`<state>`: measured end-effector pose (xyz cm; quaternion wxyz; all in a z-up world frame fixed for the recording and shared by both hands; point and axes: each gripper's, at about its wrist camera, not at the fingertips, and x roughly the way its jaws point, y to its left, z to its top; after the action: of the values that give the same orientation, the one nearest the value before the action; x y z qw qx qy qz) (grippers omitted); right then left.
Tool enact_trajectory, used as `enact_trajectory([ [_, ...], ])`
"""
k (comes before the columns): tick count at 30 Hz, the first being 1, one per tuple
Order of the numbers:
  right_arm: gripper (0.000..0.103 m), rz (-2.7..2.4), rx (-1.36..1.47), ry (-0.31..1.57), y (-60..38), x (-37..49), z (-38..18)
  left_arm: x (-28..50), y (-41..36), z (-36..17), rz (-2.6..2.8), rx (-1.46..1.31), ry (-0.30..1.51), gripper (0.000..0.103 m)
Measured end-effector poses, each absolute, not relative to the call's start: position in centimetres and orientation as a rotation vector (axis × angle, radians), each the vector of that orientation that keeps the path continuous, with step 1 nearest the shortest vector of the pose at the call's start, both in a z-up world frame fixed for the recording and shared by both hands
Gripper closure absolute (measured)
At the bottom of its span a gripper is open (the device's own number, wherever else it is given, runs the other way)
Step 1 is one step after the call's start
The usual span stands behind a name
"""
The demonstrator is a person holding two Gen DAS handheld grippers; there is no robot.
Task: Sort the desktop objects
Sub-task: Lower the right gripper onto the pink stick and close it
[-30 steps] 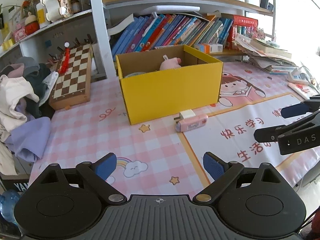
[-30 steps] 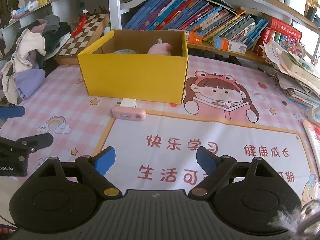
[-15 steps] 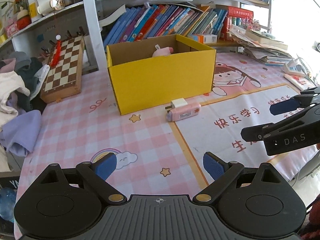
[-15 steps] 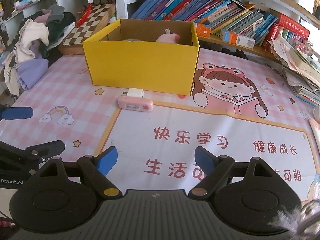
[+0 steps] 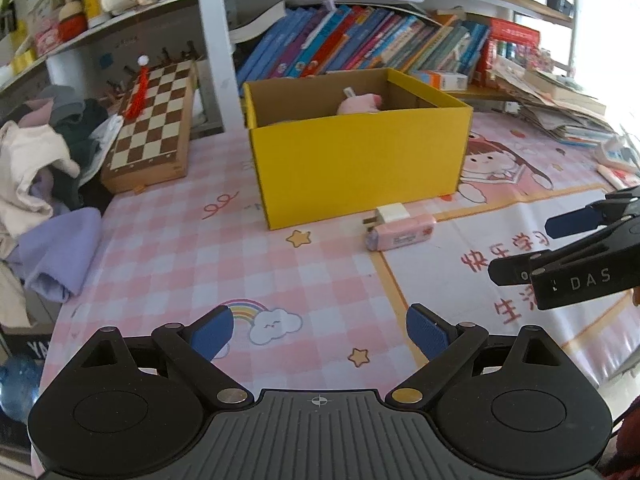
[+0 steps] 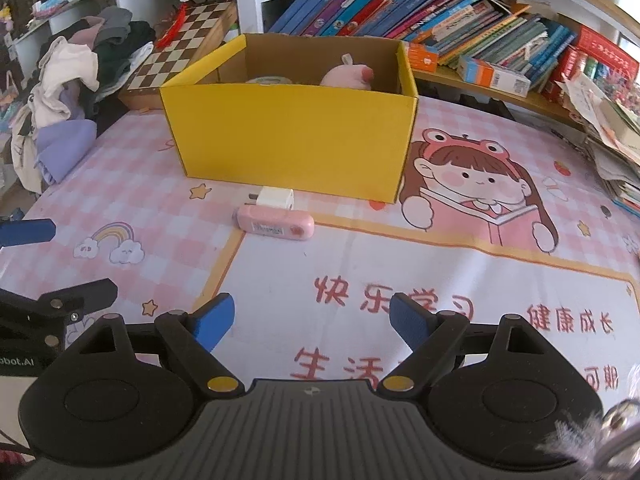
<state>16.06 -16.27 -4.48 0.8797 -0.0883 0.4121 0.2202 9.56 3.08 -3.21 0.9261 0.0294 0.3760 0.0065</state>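
A yellow cardboard box [image 5: 360,168] [image 6: 292,136] stands open on the pink mat, with a pink plush toy [image 5: 358,103] [image 6: 347,76] inside. In front of it lie a pink oblong case [image 5: 400,235] [image 6: 275,224] and, touching it on the box side, a white plug adapter [image 5: 390,214] [image 6: 274,199]. My left gripper [image 5: 319,334] hovers open and empty over the mat, well short of both. My right gripper [image 6: 311,322] is also open and empty, nearer than the case; it shows at the right edge of the left wrist view [image 5: 560,248].
A folding chessboard [image 5: 154,120] [image 6: 182,44] leans behind the box at left. A heap of clothes [image 5: 44,160] [image 6: 76,80] lies at the left edge. Shelved books [image 5: 360,44] [image 6: 420,8] run along the back; paper stacks [image 5: 560,108] [image 6: 612,128] sit right.
Both views have closed in a little on the box and the pink case. The right gripper has edged forward toward the case. Both grippers stay open and empty.
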Motion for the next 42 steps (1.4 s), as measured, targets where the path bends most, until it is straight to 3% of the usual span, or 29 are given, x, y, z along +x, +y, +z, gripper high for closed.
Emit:
enact_trajectory([
  [9, 0.048, 0.504, -0.193, 0.876, -16.0, 19.1, -5.0, 11.1, 3.3, -3.3, 0.068, 0.043, 0.772, 0.008],
  [35, 0.051, 0.787, -0.396, 0.886, -11.1, 27.0, -8.4, 15.5, 1.8, -4.0, 0.177, 0.057, 0.835, 0.008],
  [39, 0.072, 0.847, -0.410, 0.905, -10.6, 26.9, -8.9, 16.1, 1.6, -4.0, 0.180, 0.065, 0.840, 0.008],
  [42, 0.081, 0.884, -0.418, 0.916, -10.8, 26.6, -8.9, 16.6, 1.5, -4.0, 0.183, 0.064, 0.842, 0.008],
])
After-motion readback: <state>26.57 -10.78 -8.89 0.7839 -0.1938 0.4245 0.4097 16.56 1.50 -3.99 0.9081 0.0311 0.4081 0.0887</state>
